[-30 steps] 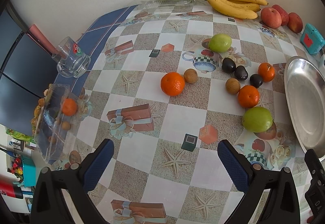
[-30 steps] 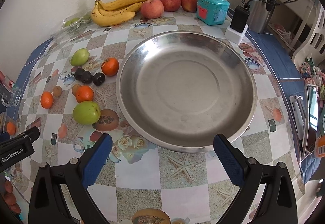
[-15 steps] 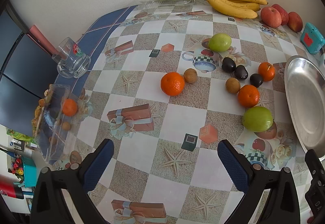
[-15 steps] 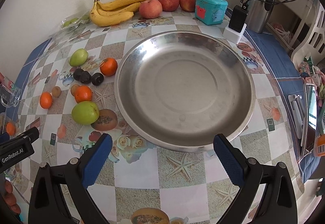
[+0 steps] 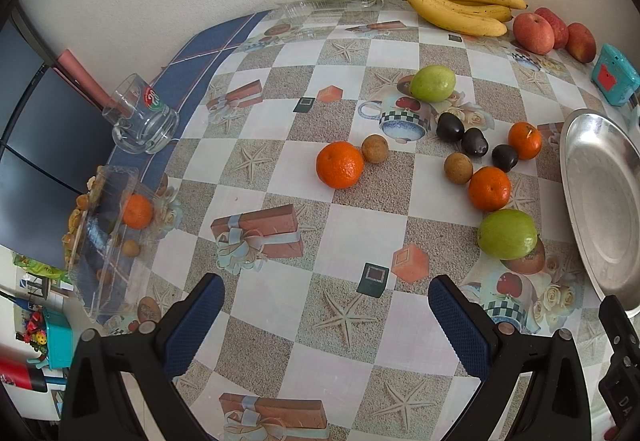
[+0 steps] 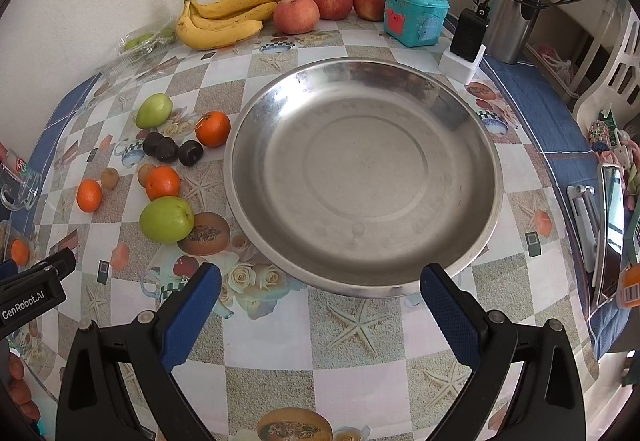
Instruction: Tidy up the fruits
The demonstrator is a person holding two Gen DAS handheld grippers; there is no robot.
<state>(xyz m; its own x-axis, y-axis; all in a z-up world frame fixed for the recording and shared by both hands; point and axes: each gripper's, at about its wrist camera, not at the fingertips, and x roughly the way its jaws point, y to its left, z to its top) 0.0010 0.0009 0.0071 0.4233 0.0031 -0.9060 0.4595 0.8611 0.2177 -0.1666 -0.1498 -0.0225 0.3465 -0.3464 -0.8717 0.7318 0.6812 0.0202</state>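
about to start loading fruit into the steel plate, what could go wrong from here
The round oranges and green fruit lie loose on the smooth tablecloth, so a nudge from the open left gripper could roll them. The dark fruits sit touching, so gripping one may knock its neighbours. The steel plate is shallow, so dropped fruit might roll out.

Loose fruits point(image 5: 494, 188) beside bare steel plate point(image 6: 472, 129)

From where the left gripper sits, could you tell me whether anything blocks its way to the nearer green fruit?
Nothing visible does: only bare tablecloth lies between the open left gripper and the green fruit, beside the empty metal bowl.
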